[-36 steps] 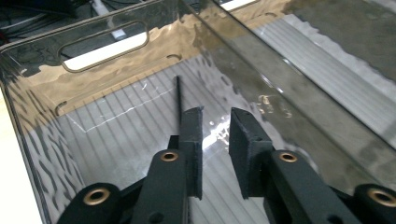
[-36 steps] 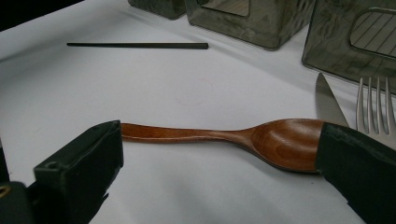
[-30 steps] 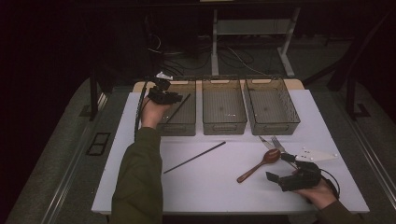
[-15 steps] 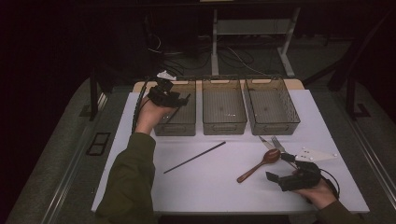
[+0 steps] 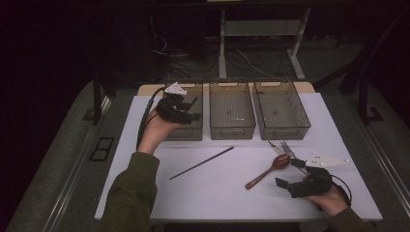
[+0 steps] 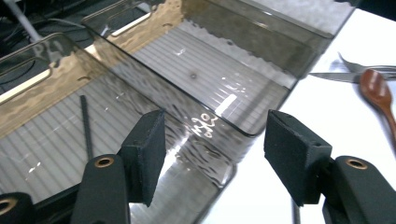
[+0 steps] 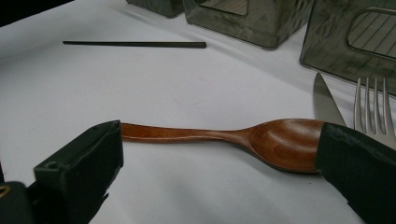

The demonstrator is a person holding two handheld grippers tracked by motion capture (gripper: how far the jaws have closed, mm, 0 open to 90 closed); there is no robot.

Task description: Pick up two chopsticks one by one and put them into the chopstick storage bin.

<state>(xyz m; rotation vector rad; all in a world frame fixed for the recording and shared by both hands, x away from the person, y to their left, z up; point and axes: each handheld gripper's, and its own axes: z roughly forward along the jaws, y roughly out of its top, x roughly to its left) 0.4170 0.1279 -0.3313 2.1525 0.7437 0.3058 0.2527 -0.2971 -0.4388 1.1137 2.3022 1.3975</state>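
My left gripper (image 5: 192,110) hovers over the left clear bin (image 5: 189,133), held in a hand. Its jaws (image 6: 212,140) have just been opening and stand apart with nothing between them. A black chopstick (image 6: 85,126) lies on that bin's ribbed floor (image 6: 42,154). A second black chopstick (image 5: 200,163) lies slantwise on the white table. At the front right, my right gripper (image 5: 289,174) rests low and open by a wooden spoon (image 5: 268,169). The spoon (image 7: 280,142) lies crosswise just beyond my open right jaws (image 7: 219,163), untouched.
The middle bin (image 5: 232,129) and the right bin (image 5: 283,130) stand side by side at the back. A knife (image 7: 327,105) and a fork (image 7: 371,105) lie beside the spoon's bowl. The white table (image 5: 217,193) has free room at the front centre.
The left gripper has drawn back toward the near left over the left bin and risen a little, its jaws spreading. The chopstick it carried now lies in the bin. The right hand has kept still.
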